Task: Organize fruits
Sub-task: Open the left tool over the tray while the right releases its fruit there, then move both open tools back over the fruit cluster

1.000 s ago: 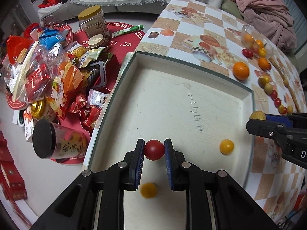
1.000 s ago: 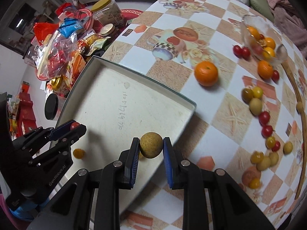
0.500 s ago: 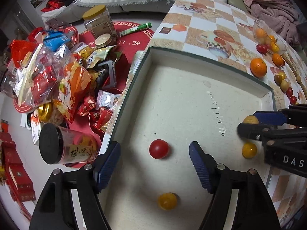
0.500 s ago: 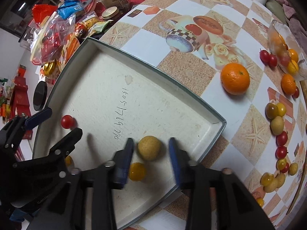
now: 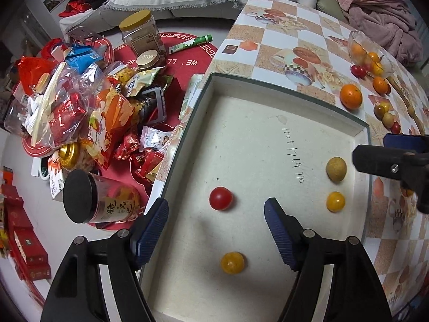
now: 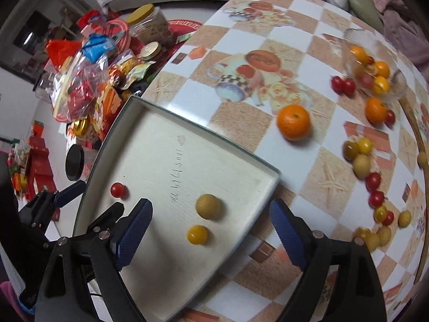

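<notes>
A shallow white tray [image 5: 270, 91] [image 6: 203, 128] lies on the checkered table. In it lie a red cherry tomato [image 5: 220, 198] [image 6: 117, 190], a tan round fruit [image 5: 336, 169] [image 6: 209, 206] and two yellow cherry tomatoes [image 5: 335, 201] [image 5: 232, 262]; one of them shows in the right wrist view [image 6: 197, 234]. My left gripper [image 5: 215, 220] is open and empty just behind the red tomato. My right gripper [image 6: 211, 222] is open and empty above the tan fruit and a yellow tomato.
An orange [image 6: 293, 122], a smaller orange [image 6: 376, 110] and several small red, yellow and tan fruits [image 6: 362, 158] lie loose on the table at the right. A glass bowl [image 6: 372, 67] holds more fruit. Snack packets and jars [image 5: 88, 118] crowd the floor at the left.
Both grippers opened and drew back. The left let go of the red tomato and the right let go of the tan fruit; both now lie in the tray.
</notes>
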{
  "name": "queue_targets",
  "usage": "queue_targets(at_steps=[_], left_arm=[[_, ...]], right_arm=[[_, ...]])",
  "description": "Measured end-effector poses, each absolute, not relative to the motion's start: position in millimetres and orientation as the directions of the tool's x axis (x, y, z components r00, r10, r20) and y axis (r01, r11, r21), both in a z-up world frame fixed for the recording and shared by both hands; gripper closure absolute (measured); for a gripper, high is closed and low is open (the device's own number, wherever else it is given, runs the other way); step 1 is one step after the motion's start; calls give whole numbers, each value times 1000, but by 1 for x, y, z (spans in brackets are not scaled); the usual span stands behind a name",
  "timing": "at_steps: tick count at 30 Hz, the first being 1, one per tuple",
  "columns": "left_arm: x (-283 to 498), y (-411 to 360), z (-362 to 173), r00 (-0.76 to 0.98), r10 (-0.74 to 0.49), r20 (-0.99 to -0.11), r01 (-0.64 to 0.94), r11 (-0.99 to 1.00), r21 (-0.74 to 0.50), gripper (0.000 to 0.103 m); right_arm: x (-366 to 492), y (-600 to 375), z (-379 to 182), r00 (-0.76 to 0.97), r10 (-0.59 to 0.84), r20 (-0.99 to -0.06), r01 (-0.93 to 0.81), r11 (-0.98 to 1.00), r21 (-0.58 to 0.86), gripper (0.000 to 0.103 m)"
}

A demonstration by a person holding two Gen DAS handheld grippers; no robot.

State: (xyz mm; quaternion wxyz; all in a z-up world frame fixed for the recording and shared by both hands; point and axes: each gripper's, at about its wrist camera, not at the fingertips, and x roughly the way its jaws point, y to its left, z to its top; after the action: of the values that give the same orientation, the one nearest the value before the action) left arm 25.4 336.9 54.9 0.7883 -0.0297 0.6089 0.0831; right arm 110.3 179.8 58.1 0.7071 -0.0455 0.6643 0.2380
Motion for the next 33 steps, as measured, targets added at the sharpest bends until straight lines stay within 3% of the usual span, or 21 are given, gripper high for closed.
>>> queue_targets(at_steps=[21, 33], left_arm=[[46, 184, 87, 267, -43, -963, 125, 992, -10, 28], [45, 98, 57, 179, -119, -977, 215, 973, -79, 28]], right_arm=[[74, -32, 45, 1, 154, -988, -1, 988, 154, 12], [92, -100, 38, 33, 89, -995, 58, 994, 91, 12]])
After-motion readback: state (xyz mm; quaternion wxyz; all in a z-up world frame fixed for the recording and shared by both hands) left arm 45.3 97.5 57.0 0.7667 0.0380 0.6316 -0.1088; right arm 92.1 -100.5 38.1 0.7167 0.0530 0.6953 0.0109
